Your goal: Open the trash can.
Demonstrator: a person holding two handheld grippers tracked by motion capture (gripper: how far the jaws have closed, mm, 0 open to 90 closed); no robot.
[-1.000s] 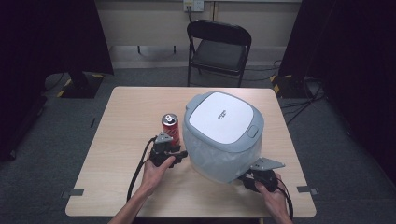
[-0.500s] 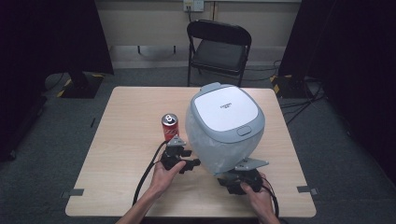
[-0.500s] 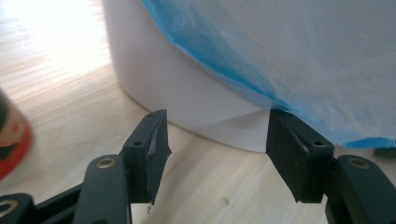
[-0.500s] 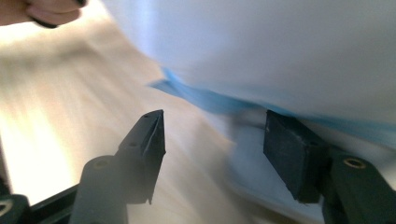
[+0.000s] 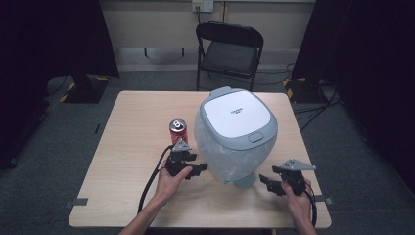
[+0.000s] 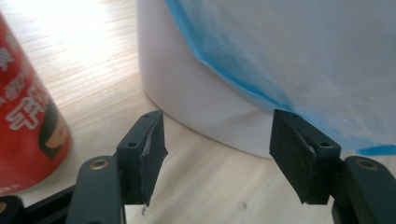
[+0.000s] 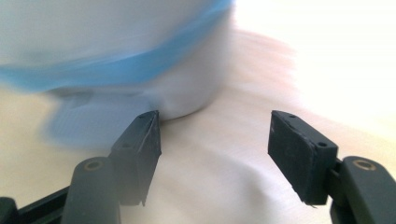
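Both tongs have just been opening, and nothing is seen between either pair of jaws. The left gripper (image 5: 194, 170) is held wide just beside the lower left flank of the pedal bin (image 5: 236, 134), and the right gripper (image 5: 268, 180) is likewise wide and is drawn clear to the bin's lower right, whereas half a second ago both were pressed in close against the bin's lower body. The bin, tipped a second ago, is now set upright on the table (image 5: 132, 122), between the two tongs and ahead of them, with its grey lid (image 5: 237, 116) closed and its foot pedal (image 5: 244, 181) pointing toward the person. This is judged as a release: the bin has been put down and let go, so the handling of it appears finished or paused. A red drink can (image 5: 178, 132) stands just beyond the left gripper, apart from the bin. In the left gripper view the white base of the bin (image 6: 196, 93) and a blue-edged liner bag (image 6: 299, 56) are seen past the jaws, and the can (image 6: 28, 116) is cut off at the frame's left. The right gripper view is blurred, so the bin's foot and liner are hard to make out there. The lettering on the lid is too small to be read.
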